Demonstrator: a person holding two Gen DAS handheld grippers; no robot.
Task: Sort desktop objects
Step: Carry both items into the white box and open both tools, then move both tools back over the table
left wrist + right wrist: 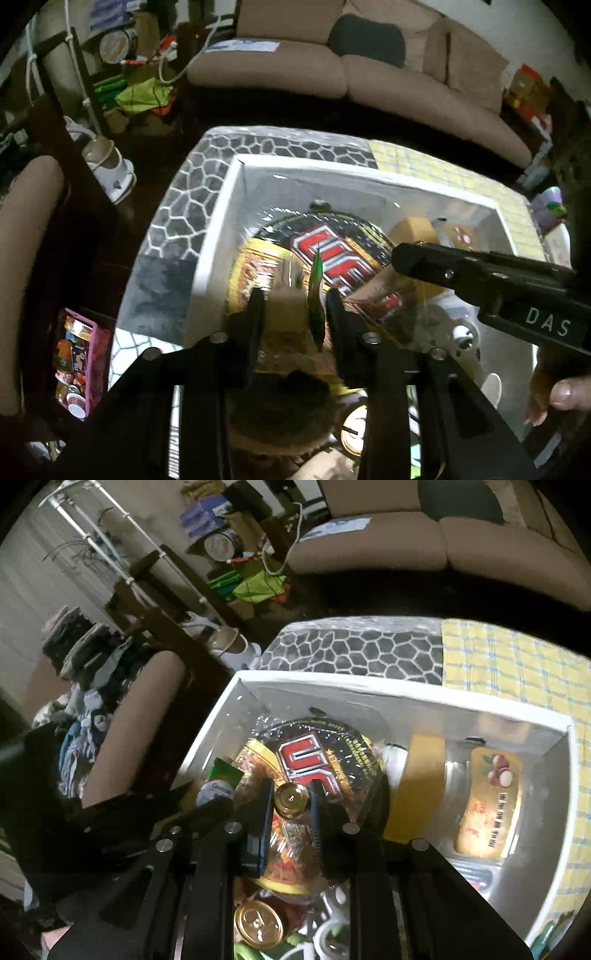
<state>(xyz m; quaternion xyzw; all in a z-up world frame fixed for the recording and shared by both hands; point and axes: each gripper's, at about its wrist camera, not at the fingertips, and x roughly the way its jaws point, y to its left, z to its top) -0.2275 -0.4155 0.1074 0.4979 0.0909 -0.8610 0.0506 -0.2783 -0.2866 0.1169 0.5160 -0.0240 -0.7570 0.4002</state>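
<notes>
Both sets of tongs are hanging over the white rectangular storage box, which is sitting on the tabletop with its grey honeycomb-pattern cover.

Right tongs are clamping a small round gold-capped bottle, pads pressing it from both sides, right above the box. Under them, close to the lens, a gold pull-tab drink can is lying in the box.

Left tongs are standing apart, with a thin green foil packet hanging edge-on between the pads, close to the right one. I can't tell whether it's touching that pad. No pinch that I can see. The other tool's black finger with "DAS" in white is crossing the right side of that view, and a fingertip is showing at the edge.

Further in, a big round black-and-yellow plastic-wrapped instant noodle bowl with chunky red and silver letters is filling the box's left half. To its right a yellow cardboard box is standing, then a gold lychee-picture packet with Chinese writing; too blurry to read.

Past the box a yellow checked cloth is covering the tabletop, with a tan sofa behind.
</notes>
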